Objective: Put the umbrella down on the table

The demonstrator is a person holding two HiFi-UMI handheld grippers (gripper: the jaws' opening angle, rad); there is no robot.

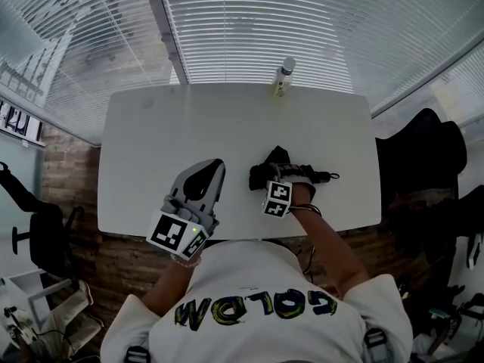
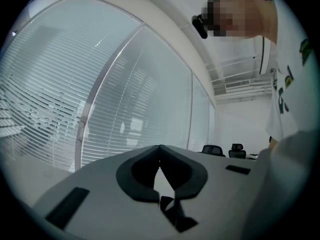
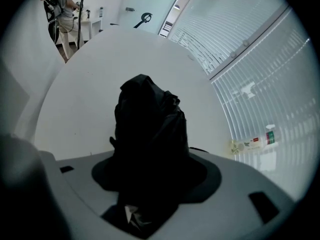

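A black folded umbrella (image 1: 293, 174) lies on the white table (image 1: 189, 127) near its front edge, with its thin end pointing right. My right gripper (image 1: 280, 181) comes down on it from the near side, marker cube on top. In the right gripper view the umbrella's fabric (image 3: 147, 124) fills the gap between the jaws of the right gripper (image 3: 150, 156) and hides the pads; the jaws look shut on it. My left gripper (image 1: 215, 166) hovers left of the umbrella, apart from it. In its own view the left gripper (image 2: 160, 148) is shut, tips together, nothing between them.
A small bottle (image 1: 283, 76) stands at the table's far edge by the window blinds; it also shows as the bottle (image 3: 252, 143) in the right gripper view. A black office chair (image 1: 423, 157) stands right of the table, another chair (image 1: 38, 233) left. A person (image 3: 62, 9) stands far off.
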